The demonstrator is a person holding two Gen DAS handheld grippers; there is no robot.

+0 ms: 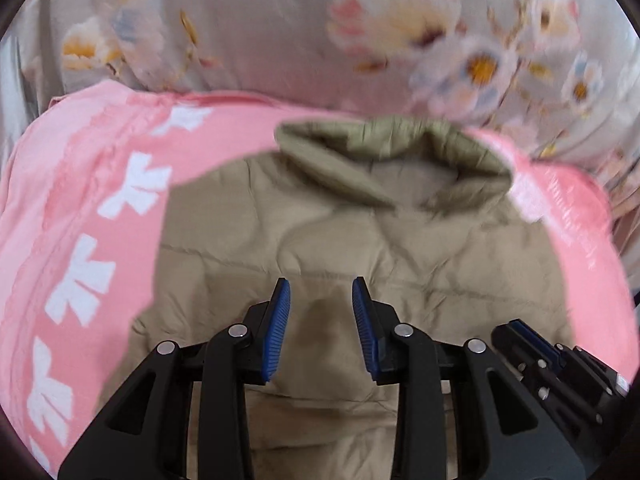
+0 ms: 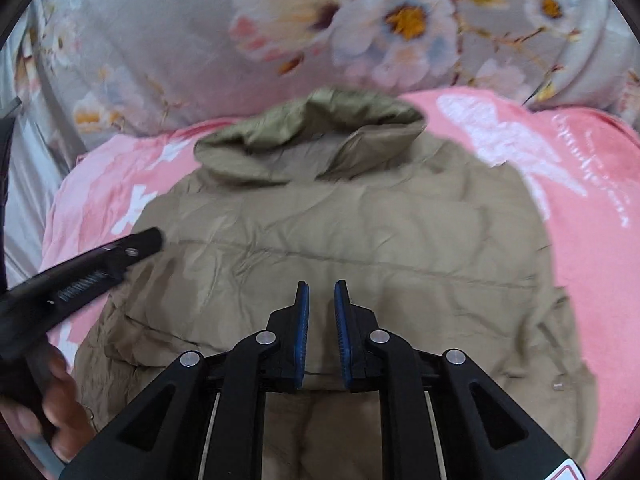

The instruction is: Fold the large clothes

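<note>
Both the left gripper (image 1: 320, 286) and right gripper (image 2: 322, 288) hover parted and empty above the khaki puffer jacket (image 1: 360, 240) on a pink blanket (image 1: 80, 200).

Soft even light, motion blur throughout, strong fisheye warp, dark vignette at corners.

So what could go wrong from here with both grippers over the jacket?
1. Both the left gripper and right gripper are open and hold nothing; the puffy jacket may spring back if grabbed too shallowly.
2. The bunched hood could get folded in crooked.
3. The jacket lies on a soft pink blanket; a deep pinch might catch that too.
</note>
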